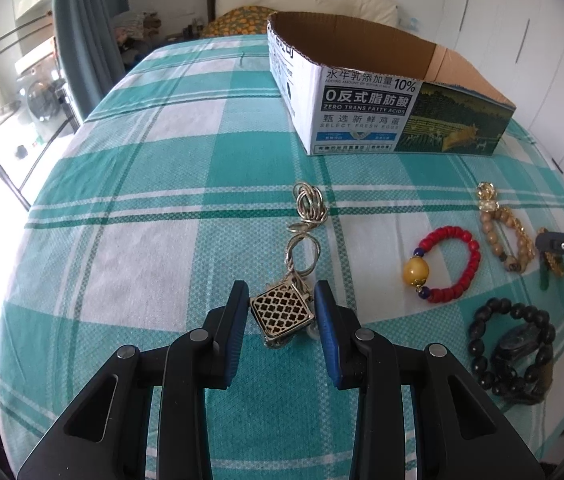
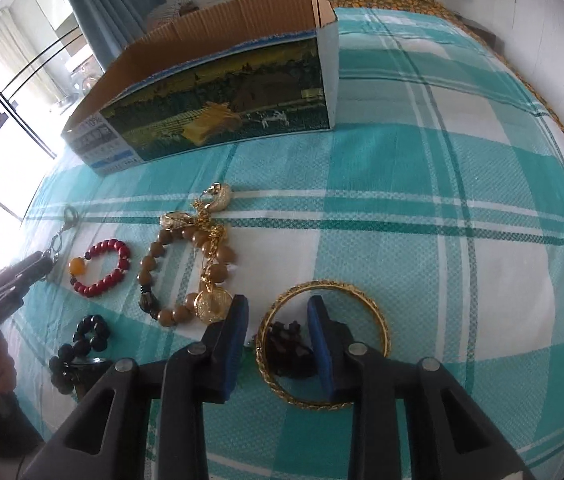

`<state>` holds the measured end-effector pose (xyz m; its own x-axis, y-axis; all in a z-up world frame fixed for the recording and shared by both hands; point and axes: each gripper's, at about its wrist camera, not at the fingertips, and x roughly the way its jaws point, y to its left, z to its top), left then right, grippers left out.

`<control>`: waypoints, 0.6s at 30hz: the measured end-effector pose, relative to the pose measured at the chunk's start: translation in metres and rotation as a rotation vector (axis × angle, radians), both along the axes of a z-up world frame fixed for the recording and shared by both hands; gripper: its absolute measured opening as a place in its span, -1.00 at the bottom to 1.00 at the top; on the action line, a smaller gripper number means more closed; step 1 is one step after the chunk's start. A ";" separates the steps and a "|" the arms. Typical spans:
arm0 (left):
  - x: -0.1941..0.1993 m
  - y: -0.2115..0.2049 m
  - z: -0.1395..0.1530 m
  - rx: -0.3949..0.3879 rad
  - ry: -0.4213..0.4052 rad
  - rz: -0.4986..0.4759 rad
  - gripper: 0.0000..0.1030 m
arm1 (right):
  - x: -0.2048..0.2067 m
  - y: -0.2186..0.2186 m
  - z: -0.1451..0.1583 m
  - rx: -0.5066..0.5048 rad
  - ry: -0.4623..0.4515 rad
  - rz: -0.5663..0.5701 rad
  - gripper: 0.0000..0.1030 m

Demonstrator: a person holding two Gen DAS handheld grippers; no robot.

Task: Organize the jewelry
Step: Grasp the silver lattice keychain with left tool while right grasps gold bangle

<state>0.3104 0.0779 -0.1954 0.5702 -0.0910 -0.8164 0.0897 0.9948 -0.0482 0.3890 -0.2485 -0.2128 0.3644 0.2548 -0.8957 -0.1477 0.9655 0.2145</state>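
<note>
My left gripper [image 1: 282, 294] is open, its fingers on either side of a square gold lattice pendant [image 1: 282, 312] on a silver chain [image 1: 306, 216] lying on the checked cloth. My right gripper [image 2: 277, 306] is open, over the left rim of a gold bangle [image 2: 378, 320] with a small dark bead cluster [image 2: 288, 334] inside it. A red bead bracelet with a yellow bead [image 1: 446, 264] [image 2: 99, 266], a brown wooden bead bracelet with gold charms [image 2: 185, 268] [image 1: 502, 232] and a black bead bracelet [image 1: 510, 352] [image 2: 81, 344] lie between the grippers. An open cardboard box [image 1: 362, 120] [image 2: 217, 96] stands behind.
The teal and white checked cloth [image 1: 161, 184] covers a bed. A window and curtain are at the left, pillows at the far end, and white wardrobe doors on the right. The right gripper's tip shows in the left wrist view [image 1: 562, 246].
</note>
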 end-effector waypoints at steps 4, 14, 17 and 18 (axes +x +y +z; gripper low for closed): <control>-0.001 0.000 0.002 -0.007 -0.001 -0.008 -0.35 | 0.004 -0.020 -0.002 0.136 0.021 -0.077 -0.89; -0.018 0.005 0.037 -0.096 -0.049 -0.019 -0.35 | -0.030 -0.067 0.046 0.350 -0.075 -0.129 -0.89; -0.023 0.005 0.045 -0.115 -0.061 -0.022 -0.35 | -0.041 -0.063 0.058 0.311 -0.112 -0.111 -0.89; -0.025 0.006 0.047 -0.119 -0.064 -0.022 -0.35 | -0.043 -0.063 0.061 0.291 -0.123 -0.102 -0.89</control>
<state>0.2857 0.0835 -0.1479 0.6174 -0.1983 -0.7612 0.1181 0.9801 -0.1596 0.3457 -0.3119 -0.1515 0.5017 0.4501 -0.7387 -0.0956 0.8776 0.4698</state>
